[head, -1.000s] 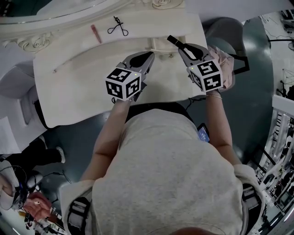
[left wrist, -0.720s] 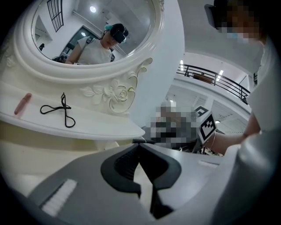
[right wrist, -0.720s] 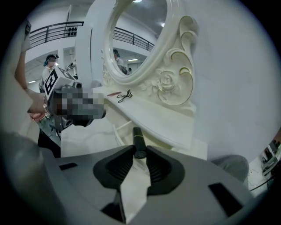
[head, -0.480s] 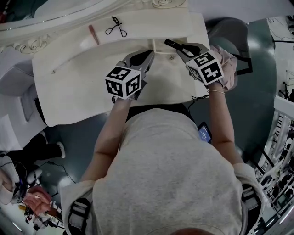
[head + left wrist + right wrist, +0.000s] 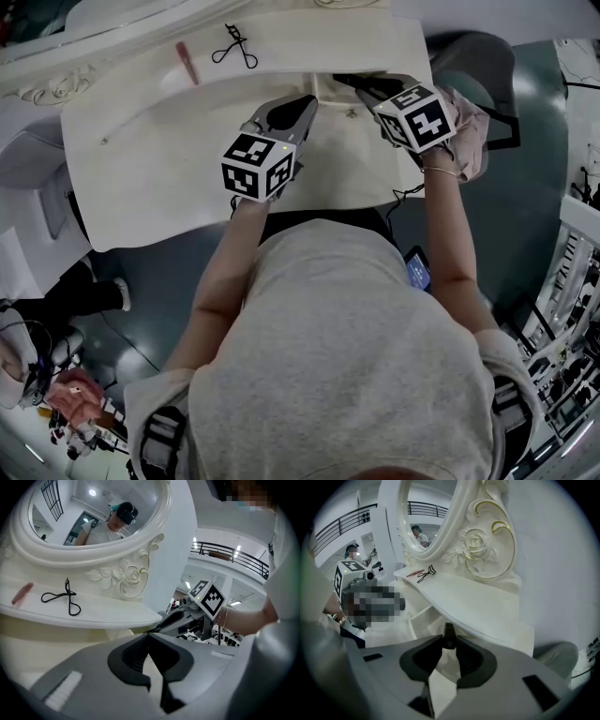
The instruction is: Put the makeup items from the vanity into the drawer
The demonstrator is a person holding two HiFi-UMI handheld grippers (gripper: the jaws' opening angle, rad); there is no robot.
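My right gripper (image 5: pixel 367 91) (image 5: pixel 449 645) is shut on a slim black makeup stick (image 5: pixel 349 83) (image 5: pixel 449 637) that pokes out past its tips. It hovers at the front edge of the vanity shelf (image 5: pixel 300 42), over a small open drawer (image 5: pixel 328 94) (image 5: pixel 419 616) with a knob (image 5: pixel 352 113). My left gripper (image 5: pixel 305 105) (image 5: pixel 149 635) sits just left of it with its jaws together and nothing in them. On the shelf lie a black eyelash curler (image 5: pixel 234 45) (image 5: pixel 65 599) (image 5: pixel 426 574) and a pink stick (image 5: pixel 187 63) (image 5: pixel 22 593).
The ornate white mirror frame (image 5: pixel 126 573) (image 5: pixel 480 545) rises behind the shelf. A wide cream tabletop (image 5: pixel 159 169) spreads below my grippers. A grey chair with pink cloth (image 5: pixel 469 112) stands to the right.
Both grippers have moved forward toward the shelf. The right one carried the black stick further over the small drawer.
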